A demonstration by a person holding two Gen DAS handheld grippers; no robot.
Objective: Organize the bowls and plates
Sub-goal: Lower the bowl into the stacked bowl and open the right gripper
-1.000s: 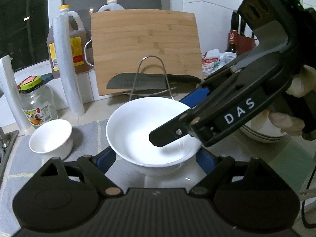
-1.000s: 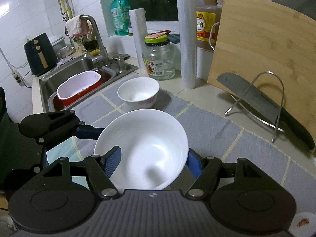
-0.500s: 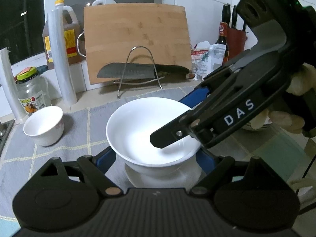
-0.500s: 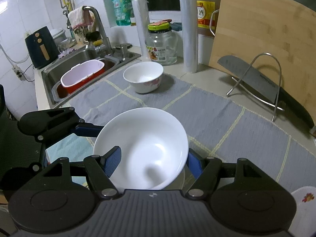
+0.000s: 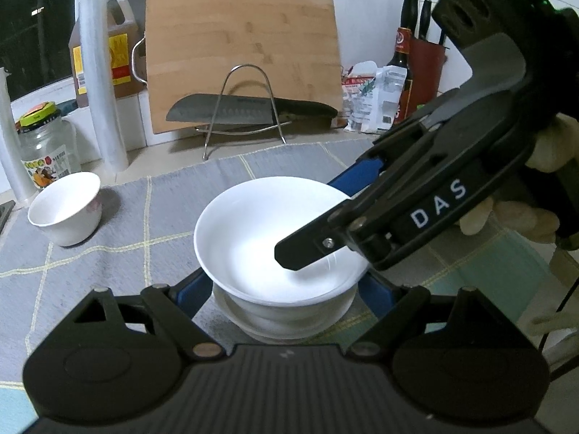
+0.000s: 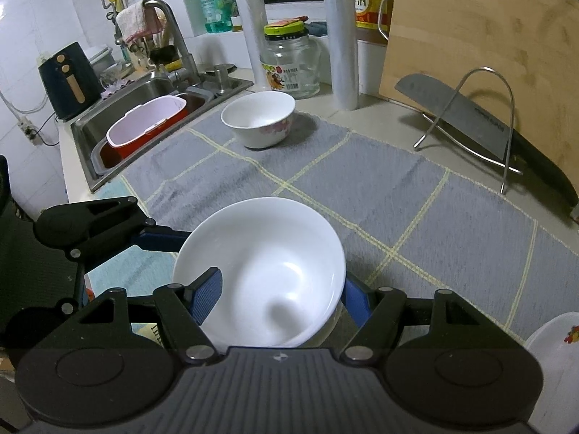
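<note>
A: Since 1 second ago the mat [image 6: 380,188] has slid away under both cameras, and the large white bowl [image 5: 275,231] now sits just over a second bowl [image 5: 286,322], which was out of sight back then.

B: Who holds it?

A: Both. The right gripper [image 6: 278,293] pinches the near rim, 1 blue pad inside the wall and 1 outside. The left gripper [image 5: 286,293] seems closed across the bowl's lower sides, though contact there is partly hidden.

B: Why 2 grips?

A: My guess: a rim pinch alone would let a wide bowl tip, so the other one steadies it for nesting.

B: And the rest?

A: The small floral bowl [image 6: 258,119] stands apart at the mat's far end near the sink [image 6: 87,133], likely next for stacking.
</note>
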